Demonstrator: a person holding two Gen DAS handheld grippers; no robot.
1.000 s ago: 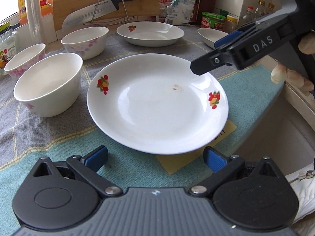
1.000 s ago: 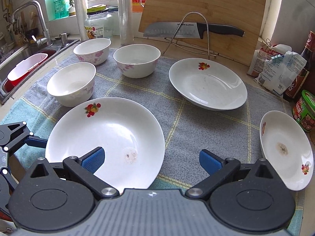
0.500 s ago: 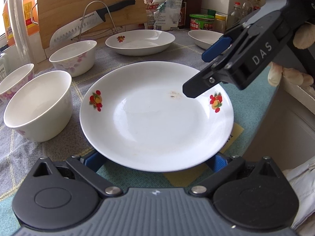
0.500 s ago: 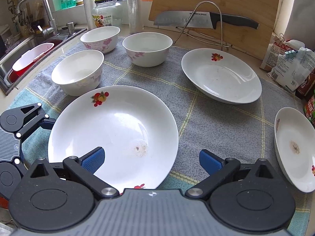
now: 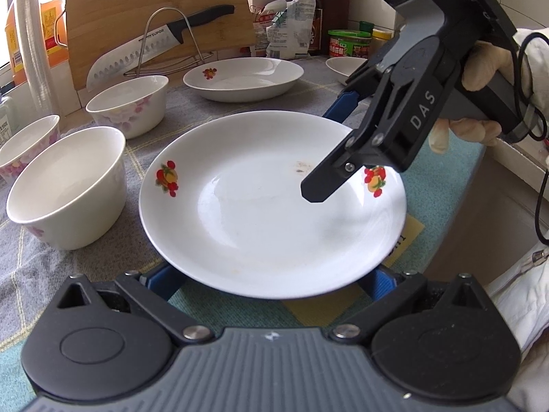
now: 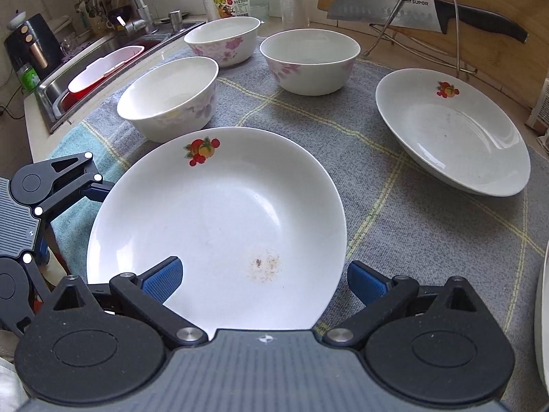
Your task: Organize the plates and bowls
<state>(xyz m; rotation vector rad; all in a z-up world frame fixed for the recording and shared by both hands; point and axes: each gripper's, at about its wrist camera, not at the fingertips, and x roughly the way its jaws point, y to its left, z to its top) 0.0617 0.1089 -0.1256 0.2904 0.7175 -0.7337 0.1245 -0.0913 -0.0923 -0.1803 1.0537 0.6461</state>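
Between both tools' spread fingers, plate [image 6: 219, 219]

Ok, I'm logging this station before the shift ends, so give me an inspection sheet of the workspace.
Surface: checked cloth over the counter.
Job's things: near plate, speck-stained, between both grippers; far plate; third plate partly hidden; three bowls.
Clutter: knife on wire rack, cutting board, jars, bottles, bags.
Grippers: left gripper open, near plate's edge over its jaws; right gripper open, straddling the opposite rim.
Cables: black cable on the right handle.
Surroundings: sink with red basin, tap.
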